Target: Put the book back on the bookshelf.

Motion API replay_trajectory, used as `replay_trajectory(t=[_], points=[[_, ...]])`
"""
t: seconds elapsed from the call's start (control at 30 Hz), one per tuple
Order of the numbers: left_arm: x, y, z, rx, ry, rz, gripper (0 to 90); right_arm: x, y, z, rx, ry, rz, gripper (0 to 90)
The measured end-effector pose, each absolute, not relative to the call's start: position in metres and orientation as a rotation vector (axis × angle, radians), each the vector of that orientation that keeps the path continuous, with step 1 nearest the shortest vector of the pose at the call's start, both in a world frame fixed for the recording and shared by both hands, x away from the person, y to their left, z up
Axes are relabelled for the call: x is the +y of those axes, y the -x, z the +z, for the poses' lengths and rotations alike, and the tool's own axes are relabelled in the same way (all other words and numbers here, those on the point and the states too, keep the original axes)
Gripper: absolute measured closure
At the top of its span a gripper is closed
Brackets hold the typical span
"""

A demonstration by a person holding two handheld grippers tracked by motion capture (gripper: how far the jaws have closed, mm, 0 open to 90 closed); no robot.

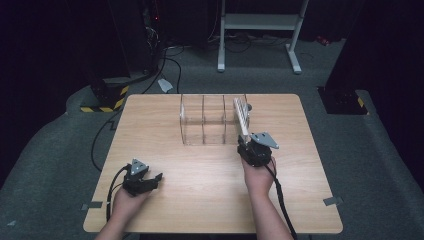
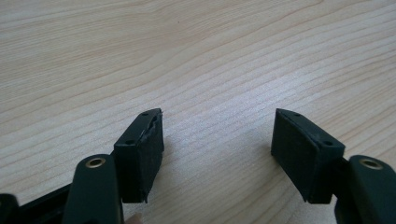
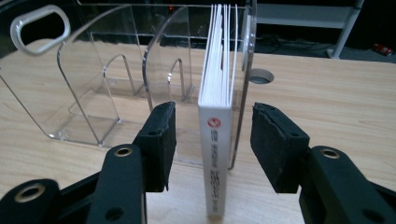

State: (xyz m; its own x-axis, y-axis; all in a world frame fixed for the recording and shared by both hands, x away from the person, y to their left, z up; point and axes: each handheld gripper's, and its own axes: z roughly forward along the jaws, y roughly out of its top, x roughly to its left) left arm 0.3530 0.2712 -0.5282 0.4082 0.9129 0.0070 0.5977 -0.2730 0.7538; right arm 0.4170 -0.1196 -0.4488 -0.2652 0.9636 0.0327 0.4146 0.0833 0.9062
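Straddling, with right gripper [image 3: 212, 140] released, the white book [image 3: 215, 140] standing in the clear rack's [image 3: 93, 93] rightmost slot; closing squarely on the spine advisable, left gripper [image 2: 217, 154] idling open.

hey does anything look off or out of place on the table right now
Mostly tidy. The white book stands upright in the end slot of the clear acrylic rack, but its spine end sticks out past the rack's front edge, between the open jaws of the right gripper. The left gripper, also open, has a chipped-looking pad.
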Motion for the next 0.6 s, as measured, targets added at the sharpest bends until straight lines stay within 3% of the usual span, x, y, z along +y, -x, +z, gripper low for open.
replay_trajectory(t=[0.6], points=[[0.271, -0.353, -0.528, 1.277, -1.986, 0.592, 35.1, -0.126, -0.414, -0.489, 1.825, -1.407, 1.109, 61.2]])
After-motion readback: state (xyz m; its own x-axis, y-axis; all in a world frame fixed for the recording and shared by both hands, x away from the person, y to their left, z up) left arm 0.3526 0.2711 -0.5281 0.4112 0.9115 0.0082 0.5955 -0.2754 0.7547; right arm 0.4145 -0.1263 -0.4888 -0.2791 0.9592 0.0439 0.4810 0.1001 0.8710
